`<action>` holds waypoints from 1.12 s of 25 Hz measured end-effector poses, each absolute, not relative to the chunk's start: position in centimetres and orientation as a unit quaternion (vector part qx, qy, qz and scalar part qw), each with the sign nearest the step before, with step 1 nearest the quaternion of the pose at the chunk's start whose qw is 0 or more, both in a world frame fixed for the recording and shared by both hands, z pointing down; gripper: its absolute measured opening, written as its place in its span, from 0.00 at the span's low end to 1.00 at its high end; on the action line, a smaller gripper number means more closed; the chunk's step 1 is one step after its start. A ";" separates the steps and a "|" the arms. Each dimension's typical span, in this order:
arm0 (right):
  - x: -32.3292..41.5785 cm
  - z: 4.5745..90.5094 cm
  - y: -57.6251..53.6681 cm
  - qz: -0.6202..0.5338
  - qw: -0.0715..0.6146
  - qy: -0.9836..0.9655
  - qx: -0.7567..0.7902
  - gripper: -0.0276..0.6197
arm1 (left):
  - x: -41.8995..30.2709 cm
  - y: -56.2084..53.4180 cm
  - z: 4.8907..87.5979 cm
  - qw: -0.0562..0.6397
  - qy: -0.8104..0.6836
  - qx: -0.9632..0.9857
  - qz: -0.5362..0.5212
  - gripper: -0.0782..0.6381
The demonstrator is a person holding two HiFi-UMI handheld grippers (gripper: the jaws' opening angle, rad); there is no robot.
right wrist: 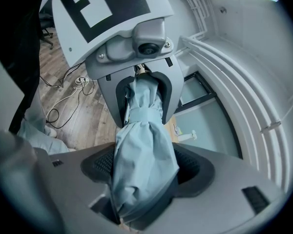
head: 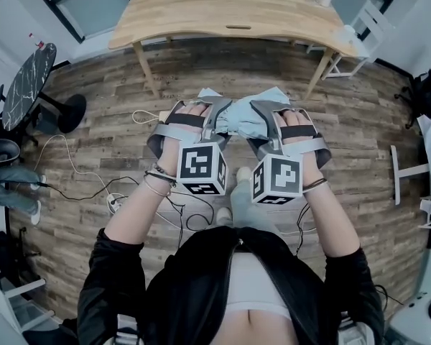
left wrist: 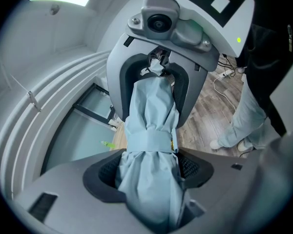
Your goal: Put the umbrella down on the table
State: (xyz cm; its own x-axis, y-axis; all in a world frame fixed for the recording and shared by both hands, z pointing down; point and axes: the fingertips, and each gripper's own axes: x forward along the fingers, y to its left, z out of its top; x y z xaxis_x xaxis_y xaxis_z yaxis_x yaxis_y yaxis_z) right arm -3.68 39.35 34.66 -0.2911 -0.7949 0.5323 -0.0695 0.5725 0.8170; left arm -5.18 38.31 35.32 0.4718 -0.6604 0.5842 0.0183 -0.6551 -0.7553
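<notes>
Wooden counter [head: 230, 13] ahead. Left tool [left wrist: 149, 169] and right tool [right wrist: 146, 167] clamped on folded umbrella [head: 246, 117]. Likely light, soft, slippery; best held at strapped middle.

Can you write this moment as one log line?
left hand-held gripper: shut on umbrella | right hand-held gripper: shut on umbrella | umbrella: folded, not yet down | table: ahead

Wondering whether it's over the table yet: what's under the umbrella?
Only plank floor shows around the umbrella; the table lies farther ahead. The spot directly beneath is hidden by the umbrella itself.
</notes>
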 end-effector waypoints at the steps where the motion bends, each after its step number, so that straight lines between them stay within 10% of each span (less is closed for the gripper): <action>1: -3.6 34.7 39.0 -0.353 0.515 -0.722 0.300 0.55 | -5.1 37.9 35.4 0.361 0.207 -0.778 -0.471 0.52; 28: 2.6 34.0 17.8 -0.364 0.506 -0.727 0.287 0.55 | 1.1 16.8 34.6 0.356 0.225 -0.771 -0.477 0.52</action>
State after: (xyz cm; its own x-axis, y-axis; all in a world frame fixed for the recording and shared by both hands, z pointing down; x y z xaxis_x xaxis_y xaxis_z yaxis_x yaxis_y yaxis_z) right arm 2.60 17.75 34.02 -0.3232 -0.7862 0.5267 -0.0489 0.5697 0.8204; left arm 1.06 16.78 34.56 0.4425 -0.6876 0.5757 -0.0078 -0.6449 -0.7642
